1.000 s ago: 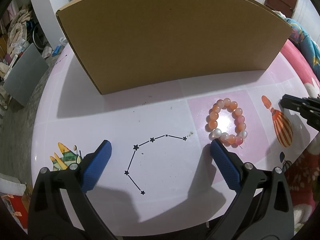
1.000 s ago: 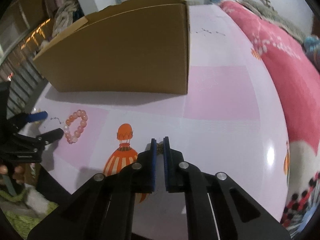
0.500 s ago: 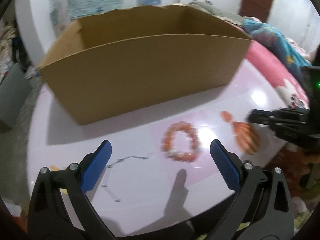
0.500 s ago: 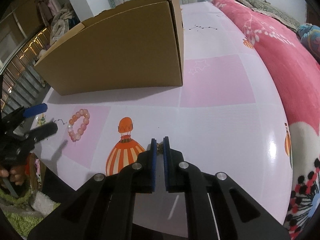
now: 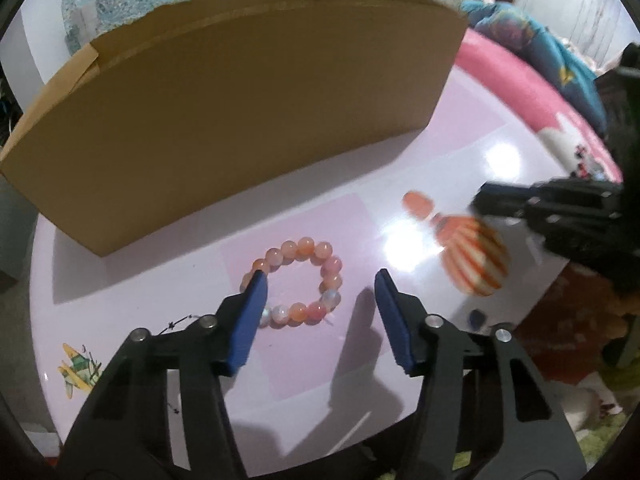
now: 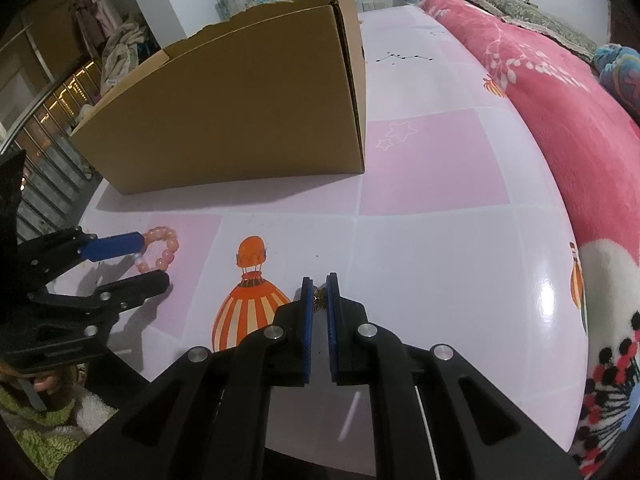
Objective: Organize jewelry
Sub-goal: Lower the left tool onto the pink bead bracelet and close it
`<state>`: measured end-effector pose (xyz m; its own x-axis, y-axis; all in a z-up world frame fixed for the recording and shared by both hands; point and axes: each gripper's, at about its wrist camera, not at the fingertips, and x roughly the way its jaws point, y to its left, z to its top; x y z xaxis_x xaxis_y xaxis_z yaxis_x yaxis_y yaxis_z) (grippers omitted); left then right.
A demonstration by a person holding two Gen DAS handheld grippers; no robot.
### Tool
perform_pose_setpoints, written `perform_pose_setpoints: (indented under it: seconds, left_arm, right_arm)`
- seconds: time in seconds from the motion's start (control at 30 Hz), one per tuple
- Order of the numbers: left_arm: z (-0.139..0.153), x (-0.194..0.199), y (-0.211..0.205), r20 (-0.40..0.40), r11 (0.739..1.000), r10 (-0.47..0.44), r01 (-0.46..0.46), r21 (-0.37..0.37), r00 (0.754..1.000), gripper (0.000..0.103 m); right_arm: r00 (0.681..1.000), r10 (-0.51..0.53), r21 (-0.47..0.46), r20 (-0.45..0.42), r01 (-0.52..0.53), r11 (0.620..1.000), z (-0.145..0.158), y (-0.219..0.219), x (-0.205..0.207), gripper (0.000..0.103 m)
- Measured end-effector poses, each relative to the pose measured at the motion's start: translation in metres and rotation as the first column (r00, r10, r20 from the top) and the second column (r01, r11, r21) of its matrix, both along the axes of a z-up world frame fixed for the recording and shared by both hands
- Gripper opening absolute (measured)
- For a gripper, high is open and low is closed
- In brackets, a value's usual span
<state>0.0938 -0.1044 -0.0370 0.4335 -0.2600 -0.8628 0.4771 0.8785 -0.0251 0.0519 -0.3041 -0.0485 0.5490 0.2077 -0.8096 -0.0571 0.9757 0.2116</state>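
Observation:
An orange and pink bead bracelet [image 5: 298, 285] lies on the pink and white table. My left gripper [image 5: 320, 284] is open, its blue pads on either side of the bracelet, just above it. It also shows in the right wrist view [image 6: 132, 264] over the bracelet [image 6: 162, 250]. My right gripper [image 6: 319, 289] is shut on a small bronze-coloured piece of jewelry [image 6: 319, 300] and holds it above the table; it shows in the left wrist view [image 5: 486, 200] at the right. A brown cardboard box [image 5: 240, 120] stands behind the bracelet, its top open.
The table [image 6: 440, 248] has printed balloons and stars. A pink blanket [image 6: 568, 92] lies along its right side. The table's front edge drops off close to both grippers. Clutter and fabric lie on the floor below.
My left gripper has moved right and forward over the bracelet and its jaws have narrowed around it. The right gripper has stayed shut on the small piece, nearly still.

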Motion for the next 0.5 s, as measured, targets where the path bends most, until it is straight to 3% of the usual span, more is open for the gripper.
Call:
perform_pose_setpoints:
  seconds: [0.5]
  left_arm:
    - [0.0029,0.0031,0.0071,0.017,0.999,0.045,-0.045,0.016,0.999,0.031]
  right_arm:
    - [1.000,-0.003,-0.011,-0.001,0.003,1.000,0.0008,0.0017,-0.0006,0.007]
